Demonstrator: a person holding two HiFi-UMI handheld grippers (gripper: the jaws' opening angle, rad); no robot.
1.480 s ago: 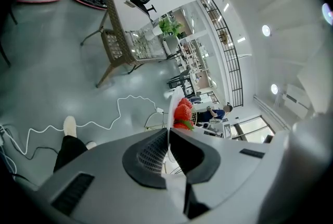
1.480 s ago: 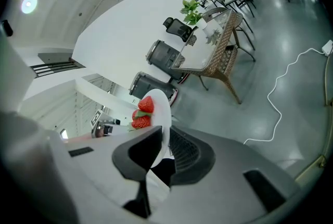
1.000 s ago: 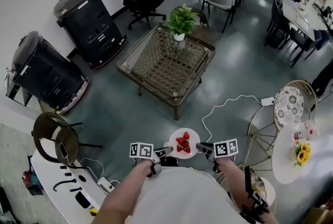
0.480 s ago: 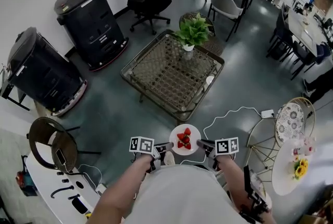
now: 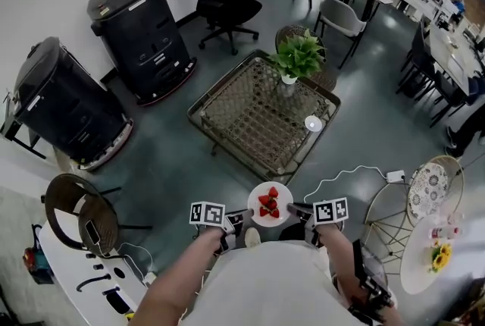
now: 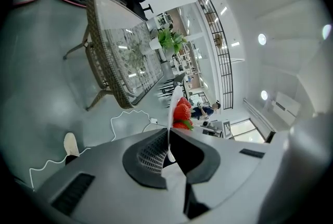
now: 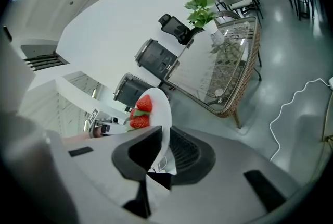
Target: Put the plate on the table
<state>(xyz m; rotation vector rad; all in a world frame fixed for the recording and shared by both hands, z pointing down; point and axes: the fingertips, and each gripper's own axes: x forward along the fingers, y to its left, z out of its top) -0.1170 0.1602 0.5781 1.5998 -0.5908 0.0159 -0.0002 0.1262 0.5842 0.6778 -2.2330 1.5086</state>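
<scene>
Plate [image 5: 283, 205] with strawberries [image 5: 267, 202] held in air over floor, short of near edge of table [image 5: 250, 116]. Table sat nearer than a second before: approach under way, placement pending. Left gripper [image 5: 241, 219] jaws pinched plate's left rim, right gripper [image 5: 300, 214] jaws right rim. Plate round, no long axis; level, face up.

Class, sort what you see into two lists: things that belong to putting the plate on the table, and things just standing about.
Belongs to the job:
plate with strawberries, gripped at its rim by left tool and right tool; glass-topped wicker table.

Just standing about:
potted plant, office chair, two dark domed units, white cable, yellow flowers.
</scene>
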